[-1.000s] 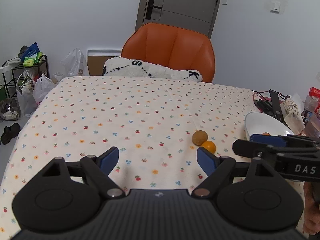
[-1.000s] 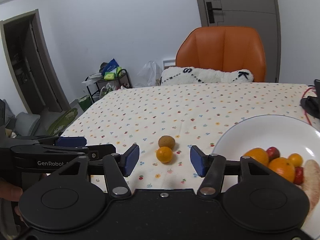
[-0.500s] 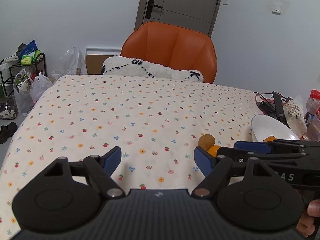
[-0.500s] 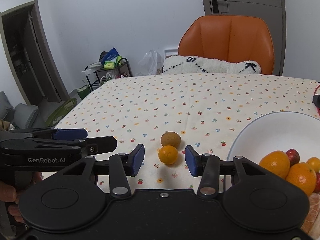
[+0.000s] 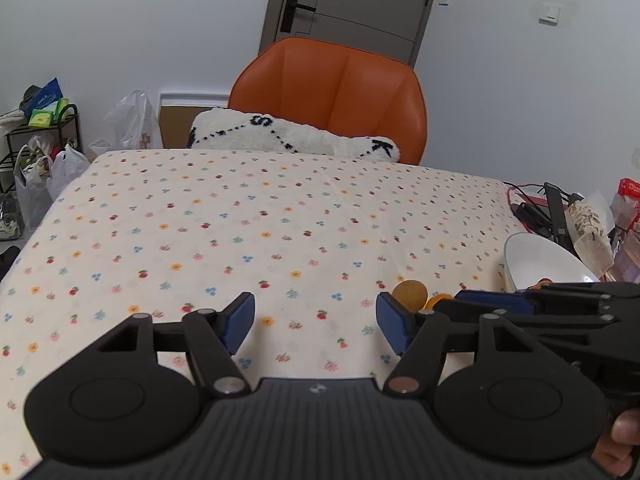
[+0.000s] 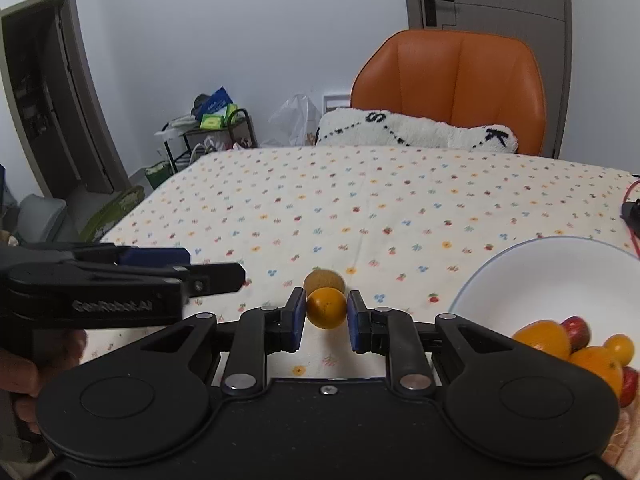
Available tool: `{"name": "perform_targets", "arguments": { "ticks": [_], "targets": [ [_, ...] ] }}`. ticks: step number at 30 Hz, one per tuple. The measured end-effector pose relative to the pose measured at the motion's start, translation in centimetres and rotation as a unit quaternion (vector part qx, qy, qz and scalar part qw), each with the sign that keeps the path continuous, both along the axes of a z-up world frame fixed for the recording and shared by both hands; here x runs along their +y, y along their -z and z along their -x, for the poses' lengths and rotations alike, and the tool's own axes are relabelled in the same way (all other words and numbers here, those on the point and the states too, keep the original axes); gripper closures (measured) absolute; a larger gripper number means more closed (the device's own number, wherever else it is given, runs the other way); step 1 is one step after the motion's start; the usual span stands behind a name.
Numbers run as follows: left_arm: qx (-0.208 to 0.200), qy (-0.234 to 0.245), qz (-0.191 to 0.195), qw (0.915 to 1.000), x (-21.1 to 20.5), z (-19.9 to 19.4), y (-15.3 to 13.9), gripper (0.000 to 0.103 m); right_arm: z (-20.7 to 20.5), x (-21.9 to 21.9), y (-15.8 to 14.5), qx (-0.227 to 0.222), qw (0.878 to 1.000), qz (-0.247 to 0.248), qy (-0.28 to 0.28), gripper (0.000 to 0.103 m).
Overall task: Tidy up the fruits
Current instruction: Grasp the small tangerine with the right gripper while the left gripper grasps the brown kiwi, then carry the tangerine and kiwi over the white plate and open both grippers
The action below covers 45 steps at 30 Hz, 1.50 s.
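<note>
The right wrist view showed the right claw (image 6: 327,322) with its blue pads closed against both sides of a small orange (image 6: 326,307) that rested on the counter (image 6: 360,208), with a brown kiwi (image 6: 323,281) touching it just behind. That same view held a white bowl (image 6: 540,272) to the right, carrying oranges (image 6: 542,338) and red fruits. From the left wrist view only a sliver of the small orange (image 5: 434,302) showed beside the kiwi (image 5: 410,295), the rest hidden behind the right tool; the bowl (image 5: 536,260) appeared edge-on. The left claw (image 5: 316,322) hung wide apart over bare cloth, gripping nothing. The counter wore a cream cloth dotted with tiny fruits and flowers. Beyond stood an orange chair (image 5: 340,96) holding a fluffy white cushion (image 5: 292,136), pale walls and a grey door (image 5: 352,4).
</note>
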State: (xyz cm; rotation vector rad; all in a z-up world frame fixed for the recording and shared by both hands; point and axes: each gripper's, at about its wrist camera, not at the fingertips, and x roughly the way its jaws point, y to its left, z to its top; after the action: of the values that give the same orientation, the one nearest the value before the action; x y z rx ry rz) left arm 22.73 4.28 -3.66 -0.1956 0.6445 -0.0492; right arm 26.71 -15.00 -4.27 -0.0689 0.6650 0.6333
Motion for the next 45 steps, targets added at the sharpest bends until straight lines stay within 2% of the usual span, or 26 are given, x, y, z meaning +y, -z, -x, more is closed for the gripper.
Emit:
{"name": "perform_targets", "arguments": {
  "ticks": [6, 13, 24, 29, 32, 45],
  "targets": [
    [-0.001, 0.016, -0.002, 0.9999, -1.4, -0.8, 0.0, 0.04, -0.1, -1.3, -1.0, -0.009, 1.0, -0.01, 0.008, 0.083],
    [-0.004, 0.021, -0.001, 0.9998, -2.9, -1.7, 0.1, 0.051, -0.1, -3.0, -1.8, -0.014, 1.0, -0.022, 0.017, 0.083],
    [0.008, 0.044, -0.011, 0.9989, -5.8, -3.2, 1.2, 0.06, 0.0, -6.8, -2.4, -0.021, 0.998, -0.038, 0.051, 0.082],
    [0.012, 0.047, -0.028, 0.9984, -6.8, -3.6, 1.7, 0.079, 0.0, -8.3, -2.4, -0.023, 0.997, -0.046, 0.064, 0.083],
    [0.014, 0.044, -0.02, 0.9987, -6.8, -3.5, 1.4, 0.079, 0.1, -9.0, -2.3, -0.021, 0.996, -0.052, 0.07, 0.083],
    [-0.02, 0.062, -0.037, 0.9972, -10.0, -1.7, -1.5, 0.079, 1.2, -12.1, -2.3, -0.027, 0.993, -0.07, 0.088, 0.083]
  ]
}}
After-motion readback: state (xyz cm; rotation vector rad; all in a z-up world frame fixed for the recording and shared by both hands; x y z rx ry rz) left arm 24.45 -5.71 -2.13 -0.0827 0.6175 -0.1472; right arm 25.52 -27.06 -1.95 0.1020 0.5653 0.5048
